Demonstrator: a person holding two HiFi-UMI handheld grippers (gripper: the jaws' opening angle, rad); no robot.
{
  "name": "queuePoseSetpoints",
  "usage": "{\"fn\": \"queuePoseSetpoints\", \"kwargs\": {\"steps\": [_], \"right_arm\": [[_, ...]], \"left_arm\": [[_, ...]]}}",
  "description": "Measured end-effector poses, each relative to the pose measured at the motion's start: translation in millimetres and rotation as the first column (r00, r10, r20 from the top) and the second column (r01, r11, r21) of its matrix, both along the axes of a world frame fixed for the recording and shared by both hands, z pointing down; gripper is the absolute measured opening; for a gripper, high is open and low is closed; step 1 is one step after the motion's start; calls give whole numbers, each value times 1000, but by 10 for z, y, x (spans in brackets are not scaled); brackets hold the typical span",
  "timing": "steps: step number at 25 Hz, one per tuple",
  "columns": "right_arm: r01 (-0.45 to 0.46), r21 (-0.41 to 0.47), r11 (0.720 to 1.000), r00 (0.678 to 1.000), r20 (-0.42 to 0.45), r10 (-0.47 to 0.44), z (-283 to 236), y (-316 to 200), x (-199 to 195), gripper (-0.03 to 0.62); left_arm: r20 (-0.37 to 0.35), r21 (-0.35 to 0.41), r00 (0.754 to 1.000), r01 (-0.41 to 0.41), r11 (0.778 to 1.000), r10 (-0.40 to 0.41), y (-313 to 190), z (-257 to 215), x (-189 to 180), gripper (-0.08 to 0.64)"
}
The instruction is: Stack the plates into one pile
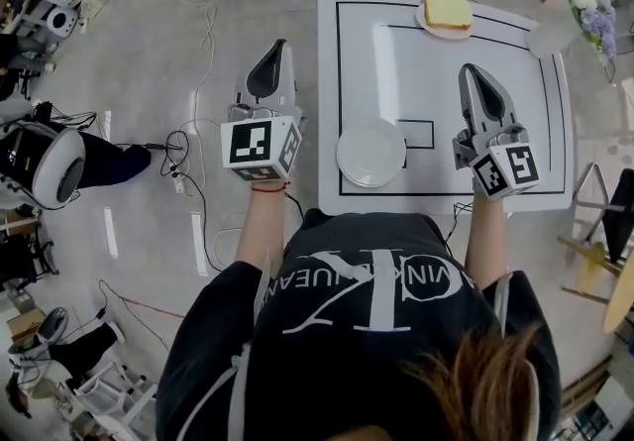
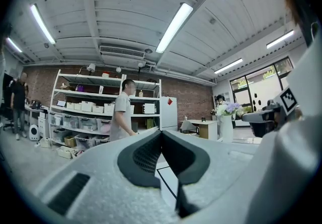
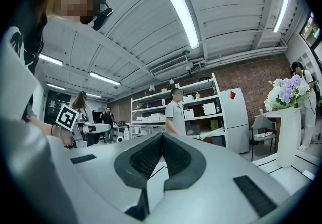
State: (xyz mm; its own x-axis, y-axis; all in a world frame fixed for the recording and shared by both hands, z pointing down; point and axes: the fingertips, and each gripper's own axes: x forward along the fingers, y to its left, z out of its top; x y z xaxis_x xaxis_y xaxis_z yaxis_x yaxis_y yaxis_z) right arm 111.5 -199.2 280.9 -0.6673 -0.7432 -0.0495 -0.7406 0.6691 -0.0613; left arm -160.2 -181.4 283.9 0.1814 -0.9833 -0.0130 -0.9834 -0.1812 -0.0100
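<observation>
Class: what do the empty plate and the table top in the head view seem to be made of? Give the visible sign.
Empty plate: probably glazed ceramic or melamine; plain white, smooth, raised rim, slight sheen.
Table top: likely laminate or painted board; flat satin white with crisp black lines, printed or taped.

Lab-workshop space. Ahead of the left claw (image 2: 161,132): metal shelving (image 2: 85,78) of storage bins (image 2: 80,107), brick wall (image 2: 188,101), strip lights (image 2: 173,26) overhead (industrial fit-out). Left of it, cables (image 1: 183,147) loose on concrete floor (image 1: 149,53).
</observation>
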Motion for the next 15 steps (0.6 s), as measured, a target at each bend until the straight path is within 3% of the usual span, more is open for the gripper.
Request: {"fn": "queuePoseSetpoints", "kwargs": {"steps": [15], "right_arm": [[-10,-25,1000,1000,5,10,86,6,37,0]], "left_arm": [[2,-23,1000,-11,1000,11,-22,62,34,9]]}}
